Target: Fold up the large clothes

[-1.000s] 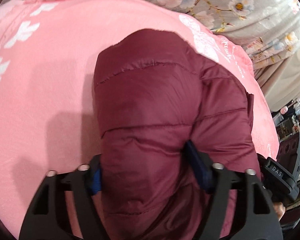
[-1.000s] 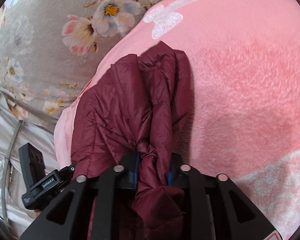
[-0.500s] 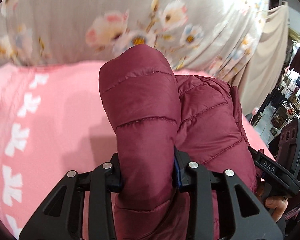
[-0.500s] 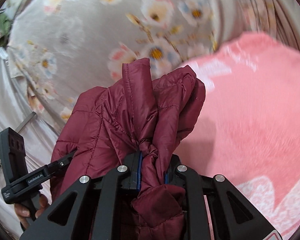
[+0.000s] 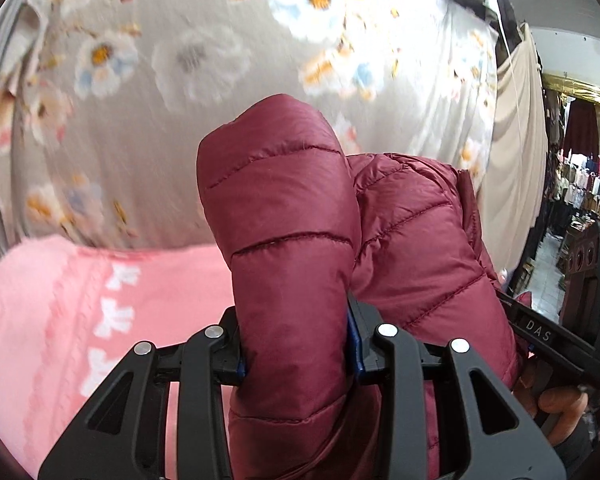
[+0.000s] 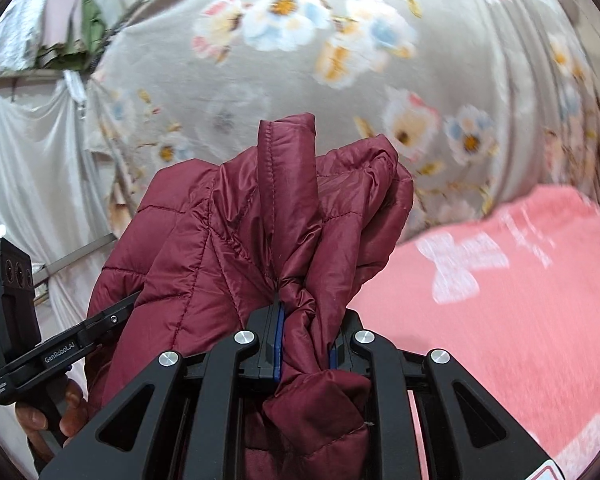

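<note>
A maroon quilted puffer jacket [image 5: 300,240] is bunched and held up in the air above a pink blanket [image 5: 60,320]. My left gripper [image 5: 296,344] is shut on a thick padded fold of it. My right gripper [image 6: 306,344] is shut on a crumpled, narrower fold of the same jacket [image 6: 260,232]. Each view shows the other hand-held gripper beside the jacket: the right one [image 5: 548,336] in the left wrist view, the left one [image 6: 56,352] in the right wrist view. The jacket's lower part hangs out of sight.
The pink blanket [image 6: 520,300] with white bow prints covers the surface below. A grey floral curtain [image 5: 220,60] hangs behind it. White sheets [image 6: 28,160] hang at the left; a shop aisle with racks [image 5: 580,200] shows at the right.
Both grippers have lifted the jacket off the pink blanket and tilted up, so the floral curtain now fills the background. Both stay shut on the jacket.
</note>
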`<state>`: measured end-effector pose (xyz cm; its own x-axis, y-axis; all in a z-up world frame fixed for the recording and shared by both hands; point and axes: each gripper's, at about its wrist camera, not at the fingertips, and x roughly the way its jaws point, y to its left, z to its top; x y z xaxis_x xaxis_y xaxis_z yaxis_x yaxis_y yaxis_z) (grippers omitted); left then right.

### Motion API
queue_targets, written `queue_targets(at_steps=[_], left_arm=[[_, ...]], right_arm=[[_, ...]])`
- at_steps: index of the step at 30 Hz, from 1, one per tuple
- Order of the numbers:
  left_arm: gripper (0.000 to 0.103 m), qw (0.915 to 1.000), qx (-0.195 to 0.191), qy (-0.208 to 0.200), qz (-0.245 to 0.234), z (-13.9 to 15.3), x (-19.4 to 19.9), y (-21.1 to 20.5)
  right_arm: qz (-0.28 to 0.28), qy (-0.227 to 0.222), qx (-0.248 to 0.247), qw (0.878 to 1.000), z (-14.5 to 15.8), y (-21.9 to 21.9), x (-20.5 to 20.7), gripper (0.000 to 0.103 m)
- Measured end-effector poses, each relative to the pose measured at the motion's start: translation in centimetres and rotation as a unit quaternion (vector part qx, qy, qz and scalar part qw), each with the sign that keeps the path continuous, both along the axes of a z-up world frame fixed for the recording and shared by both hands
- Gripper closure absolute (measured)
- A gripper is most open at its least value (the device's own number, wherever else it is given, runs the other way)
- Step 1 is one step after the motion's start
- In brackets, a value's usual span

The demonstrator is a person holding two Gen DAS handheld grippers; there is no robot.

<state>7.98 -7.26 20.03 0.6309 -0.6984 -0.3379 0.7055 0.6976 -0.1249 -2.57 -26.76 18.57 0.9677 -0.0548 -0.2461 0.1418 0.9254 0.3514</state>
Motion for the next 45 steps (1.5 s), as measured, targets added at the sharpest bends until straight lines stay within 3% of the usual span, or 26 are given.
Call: queue_targets(at_steps=[9,15,29,43,45], left_arm=[[0.068,0.9982,-0.01,-0.039,0.044,1.3,3.3,5.1],[0.066,0.997,-0.008,-0.043,0.064,-0.5,7.6,7.5],[0.065,0.9955,0.02,0.052,0.076,-12.1,17.0,6.6],[0.064,0.9859,0.059,0.14,0.07,-22.1,21.2,4.6],[0.061,0.9845,0.067,0.143,0.077,-23.1,21.5,4.5]], right_arm=[[0.048,-0.008,-0.041,0.998,1.3,4.4,6.0,0.087],[0.069,0.007,-0.05,0.996,-0.4,5.6,10.9,0.086],[0.076,0.106,-0.02,0.991,-12.3,4.0,20.1,0.086],[0.065,0.2,0.02,0.977,-22.4,2.1,24.1,0.085],[0.057,0.212,0.029,0.975,-23.8,1.7,24.2,0.083]])
